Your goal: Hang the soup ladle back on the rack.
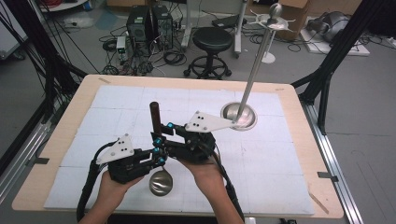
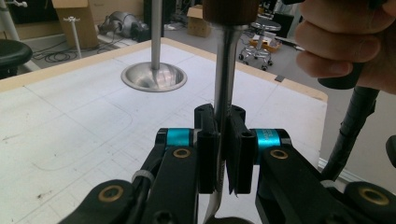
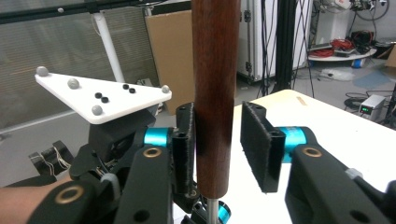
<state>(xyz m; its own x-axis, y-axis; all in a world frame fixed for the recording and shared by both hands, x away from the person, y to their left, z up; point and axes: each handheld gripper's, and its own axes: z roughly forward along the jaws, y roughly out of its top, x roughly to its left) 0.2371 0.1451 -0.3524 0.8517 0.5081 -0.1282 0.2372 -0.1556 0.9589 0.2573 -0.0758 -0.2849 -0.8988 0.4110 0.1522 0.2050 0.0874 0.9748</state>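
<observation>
And here's the left gripper (image 1: 156, 156), clamped tight on the thin steel shank of a ladle (image 2: 226, 88) — in the left gripper view both black pads pinch that shank from either side, no daylight between them. The ladle stands nearly upright: its shiny bowl (image 1: 161, 182) hangs just below the left gripper's jaws, close to the near edge of the white mat (image 1: 280, 182), and its dark wooden handle (image 1: 154, 116) rises above them.

Now the right gripper (image 1: 169, 131), higher up the same ladle, sits around that wooden handle (image 3: 215, 93). In the right gripper view, one pad lies right against the wood, while the other pad stands off with a clear gap. So the jaws are partway open, bracketing the handle and not squeezing it. The handle's lower end sits between the pads, with the steel shank running down below it.

The two grippers are stacked close, right above left, almost touching in the high view, with a hand (image 1: 205, 170) behind each. Beyond the right gripper, well apart across the mat, stands a steel rack (image 1: 239, 116), a round dished base with a tall pole leaning up from it. The left gripper view has that base (image 2: 154, 76) ahead and left of its jaws.
</observation>
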